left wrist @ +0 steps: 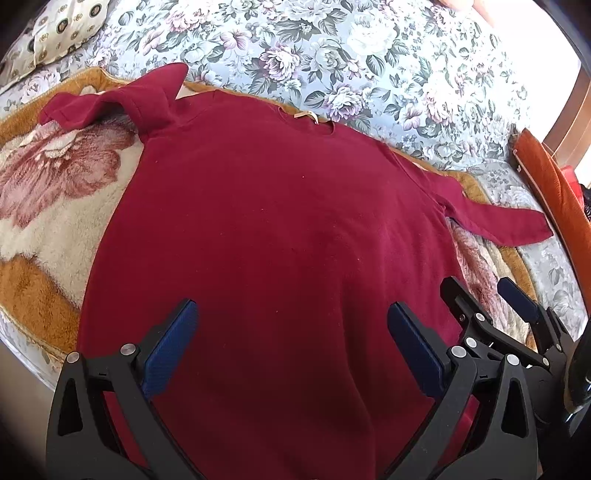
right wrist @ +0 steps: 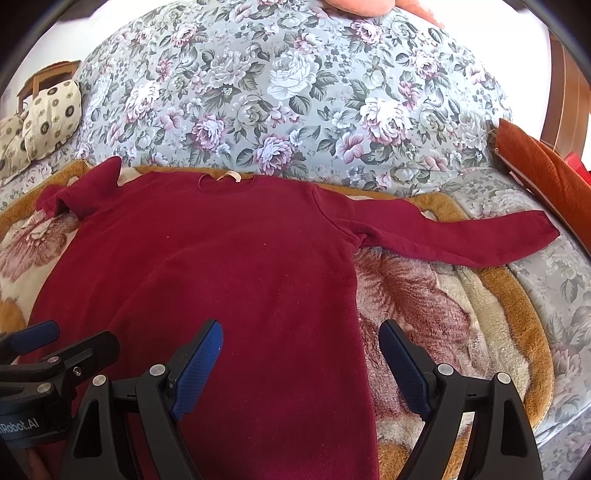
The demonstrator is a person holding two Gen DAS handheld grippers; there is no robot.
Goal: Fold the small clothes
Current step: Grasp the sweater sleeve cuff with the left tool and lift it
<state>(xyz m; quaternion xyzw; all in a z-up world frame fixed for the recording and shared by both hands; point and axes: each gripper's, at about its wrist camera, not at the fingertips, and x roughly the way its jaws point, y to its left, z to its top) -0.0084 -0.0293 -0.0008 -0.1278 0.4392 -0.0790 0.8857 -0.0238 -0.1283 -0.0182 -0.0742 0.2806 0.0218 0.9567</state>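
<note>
A dark red long-sleeved top (left wrist: pixel 266 229) (right wrist: pixel 207 266) lies flat on a fleece blanket, neckline away from me. Its left sleeve (left wrist: pixel 107 103) (right wrist: pixel 70 195) is bunched and folded near the shoulder. The right sleeve (left wrist: pixel 495 218) (right wrist: pixel 454 236) stretches straight out to the right. My left gripper (left wrist: pixel 291 332) hangs open above the lower body of the top, nothing between its blue pads. My right gripper (right wrist: pixel 301 350) is open too, over the top's right side edge near the hem. The right gripper (left wrist: pixel 487 299) also shows in the left wrist view, and the left gripper (right wrist: pixel 55 343) in the right wrist view.
The brown and cream flowered blanket (left wrist: pixel 51 206) (right wrist: pixel 461 314) covers a bed with a grey floral quilt (left wrist: pixel 332 55) (right wrist: pixel 295 92). Patterned pillows (left wrist: pixel 51 29) (right wrist: pixel 48 118) lie at the far left. An orange cushion (left wrist: pixel 550 177) (right wrist: pixel 543 173) sits at the right edge.
</note>
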